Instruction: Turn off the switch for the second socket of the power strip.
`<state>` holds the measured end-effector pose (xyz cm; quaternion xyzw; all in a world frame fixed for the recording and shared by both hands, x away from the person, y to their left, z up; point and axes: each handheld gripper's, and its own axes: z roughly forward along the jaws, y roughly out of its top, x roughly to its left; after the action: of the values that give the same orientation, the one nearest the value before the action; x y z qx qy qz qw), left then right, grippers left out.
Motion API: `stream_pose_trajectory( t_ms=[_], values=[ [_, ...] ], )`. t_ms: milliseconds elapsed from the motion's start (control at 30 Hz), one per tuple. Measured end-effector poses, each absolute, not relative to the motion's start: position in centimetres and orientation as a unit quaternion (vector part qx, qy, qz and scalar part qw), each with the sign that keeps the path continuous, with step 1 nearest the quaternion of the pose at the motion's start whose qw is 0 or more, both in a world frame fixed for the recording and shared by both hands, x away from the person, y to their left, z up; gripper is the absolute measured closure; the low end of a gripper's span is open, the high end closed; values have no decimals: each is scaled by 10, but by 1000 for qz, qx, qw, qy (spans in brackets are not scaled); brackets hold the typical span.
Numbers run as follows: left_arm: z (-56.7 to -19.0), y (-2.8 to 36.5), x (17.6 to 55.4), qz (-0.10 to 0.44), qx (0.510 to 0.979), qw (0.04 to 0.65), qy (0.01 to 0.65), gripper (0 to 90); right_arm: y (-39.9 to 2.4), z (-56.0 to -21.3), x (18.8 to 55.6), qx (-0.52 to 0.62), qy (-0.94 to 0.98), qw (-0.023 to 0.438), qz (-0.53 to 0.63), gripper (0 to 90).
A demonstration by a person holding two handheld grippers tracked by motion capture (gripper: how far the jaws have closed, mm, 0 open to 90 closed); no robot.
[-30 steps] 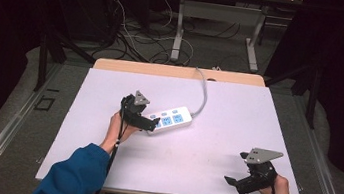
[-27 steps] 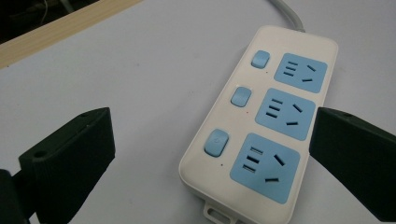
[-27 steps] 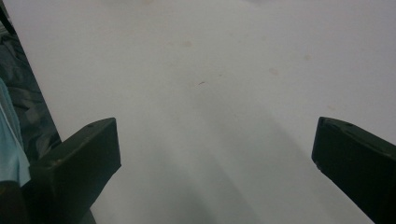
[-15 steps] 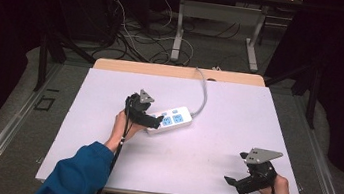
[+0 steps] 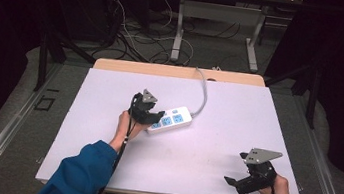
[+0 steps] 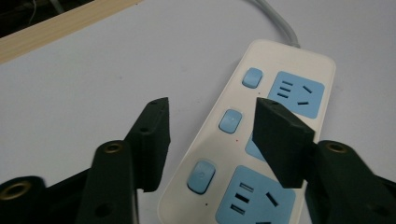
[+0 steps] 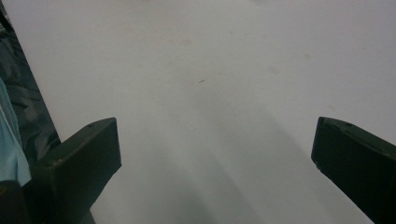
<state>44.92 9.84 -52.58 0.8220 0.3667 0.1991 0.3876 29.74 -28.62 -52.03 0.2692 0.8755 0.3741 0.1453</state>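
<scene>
**While the Right Hand Waits, the Left Gripper Straddles the Power Strip**

Because the work sits on the left half of the table, the nearest thing to the person matters least. At the near right edge of the white table (image 5: 209, 182), the right gripper (image 5: 237, 182) rests low with its jaws spread wide. In the right gripper view they frame nothing but bare white surface, and the gripper lies well apart from anything to be handled.

Farther in and to the left, the left gripper (image 6: 212, 128) hangs just over the near end of the power strip (image 6: 261, 140). Its jaws stand open, one out over the bare table on the switch side, the other above the row of blue sockets. They grip nothing. Whether either jaw touches the casing cannot be told.

The power strip (image 5: 171, 120) lies flat near the table's middle. Its long axis runs away from the left gripper, slanting toward the far right in the high view. The jaws therefore open across its width, not along its length. That looks like the relation the next move depends on, whether it closes on the body or presses one of the blue switches (image 6: 230, 121).

Beyond the strip, its grey cable (image 5: 204, 92) curves toward the table's far edge.
</scene>
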Motion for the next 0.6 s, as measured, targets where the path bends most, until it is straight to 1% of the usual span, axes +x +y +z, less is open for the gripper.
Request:
stream_pose_trajectory(
  t_ms=[167, 367, 400, 600],
  values=[
    [-527, 96, 450, 194, 821, 396, 362, 730, -286, -520, 297, 273, 875, 143, 374, 7],
    [-529, 91, 452, 194, 821, 402, 355, 882, -286, -520, 297, 272, 876, 142, 373, 8],
    [-530, 90, 453, 194, 821, 402, 355, 897, -286, -520, 297, 268, 877, 143, 372, 8],
    [-531, 89, 454, 190, 821, 405, 355, 900, -286, -520, 297, 268, 877, 143, 372, 8]
  ],
)
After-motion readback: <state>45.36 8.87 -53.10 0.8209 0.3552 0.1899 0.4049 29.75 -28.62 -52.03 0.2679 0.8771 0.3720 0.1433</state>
